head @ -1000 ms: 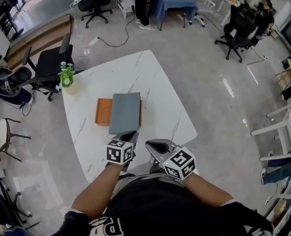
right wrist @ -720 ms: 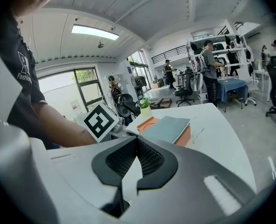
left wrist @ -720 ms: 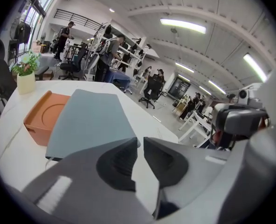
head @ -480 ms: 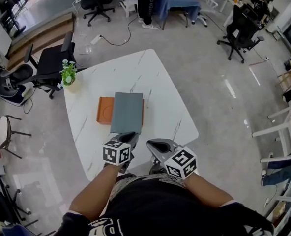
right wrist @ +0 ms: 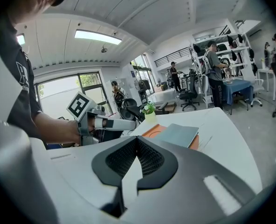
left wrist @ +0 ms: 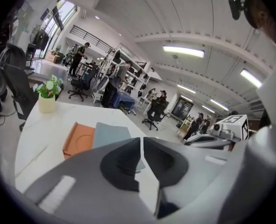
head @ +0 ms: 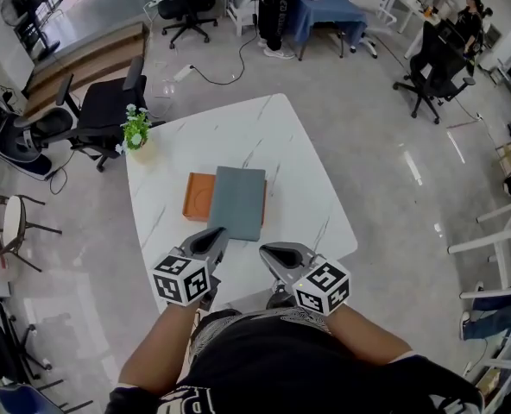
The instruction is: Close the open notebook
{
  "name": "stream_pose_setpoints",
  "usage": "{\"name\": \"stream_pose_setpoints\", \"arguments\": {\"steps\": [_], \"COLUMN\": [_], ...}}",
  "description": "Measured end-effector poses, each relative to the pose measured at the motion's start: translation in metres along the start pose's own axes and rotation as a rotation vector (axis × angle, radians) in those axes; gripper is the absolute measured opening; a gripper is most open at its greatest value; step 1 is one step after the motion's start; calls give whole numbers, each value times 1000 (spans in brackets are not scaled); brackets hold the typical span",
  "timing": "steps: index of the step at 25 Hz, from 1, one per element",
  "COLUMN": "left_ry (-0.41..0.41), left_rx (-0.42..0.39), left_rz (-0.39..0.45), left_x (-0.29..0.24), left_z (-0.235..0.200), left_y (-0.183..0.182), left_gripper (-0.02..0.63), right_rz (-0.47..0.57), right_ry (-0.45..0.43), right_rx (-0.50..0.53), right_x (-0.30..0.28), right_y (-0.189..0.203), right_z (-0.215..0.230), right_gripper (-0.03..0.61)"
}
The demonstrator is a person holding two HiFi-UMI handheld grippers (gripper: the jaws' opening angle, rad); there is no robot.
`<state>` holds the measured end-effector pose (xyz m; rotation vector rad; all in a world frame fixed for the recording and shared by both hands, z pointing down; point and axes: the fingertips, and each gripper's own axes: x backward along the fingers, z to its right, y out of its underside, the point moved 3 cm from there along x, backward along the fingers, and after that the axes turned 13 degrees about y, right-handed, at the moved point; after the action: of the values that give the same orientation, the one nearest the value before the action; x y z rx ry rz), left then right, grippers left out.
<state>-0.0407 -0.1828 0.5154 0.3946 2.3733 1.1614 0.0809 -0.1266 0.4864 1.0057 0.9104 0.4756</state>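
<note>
Head view: white marble table (head: pixel 264 136), grey-blue notebook (head: pixel 238 201) lying flat near its centre. The cover is down and the notebook is already shut, no pages showing. It sits on top of an orange tray (head: pixel 198 197), possibly a shallow board, hard to tell at this size. The tray sticks out from under the notebook on the 9 o'clock side, with a thin orange strip at the 3 o'clock edge.

Left gripper (head: pixel 212 235) hangs over the near table edge, tip just short of the notebook's 6 o'clock edge and not touching it. In the left gripper view its jaws are pressed together with only a hairline slit, nothing between them. The notebook (left wrist: pixel 111 134) and tray (left wrist: pixel 78 139) lie beyond the tips.

Right gripper (head: pixel 268 250) is at 4 o'clock of the left one, near it but apart, also over the near edge. In the right gripper view the ribbed pads (right wrist: pixel 149 160) meet at the tip and hold nothing. The notebook (right wrist: pixel 177 134) is at 1 o'clock of the tips, well clear.

Each gripper carries a marker cube at the wrist end, and the person's forearms come in from 6 o'clock.

Potted plant (head: pixel 136 129) stands on the table corner at 10 o'clock of the notebook, well apart. Black office chair (head: pixel 109 106) is just off that corner. A person stands by a blue table (head: pixel 324 7) at 12 o'clock, far back.
</note>
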Motion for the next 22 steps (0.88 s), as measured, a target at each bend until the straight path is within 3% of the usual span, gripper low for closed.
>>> {"name": "stream_pose_setpoints", "arguments": {"steps": [5, 14, 22], "left_ry": [-66, -143, -156], "left_rx": [-21, -99, -64], "left_rz": [15, -60, -48], "left_x": [36, 70, 84], "left_z": [-1, -5, -8], "left_y": [-2, 26, 40], "left_gripper": [64, 57, 58], "right_rz": [15, 5, -45], "right_ry": [-18, -33, -35], "right_rx": [11, 60, 133], "right_x": [-6, -19, -35], "right_y": [-8, -6, 6], "right_z": [-6, -12, -22], "right_gripper": [0, 0, 0]}}
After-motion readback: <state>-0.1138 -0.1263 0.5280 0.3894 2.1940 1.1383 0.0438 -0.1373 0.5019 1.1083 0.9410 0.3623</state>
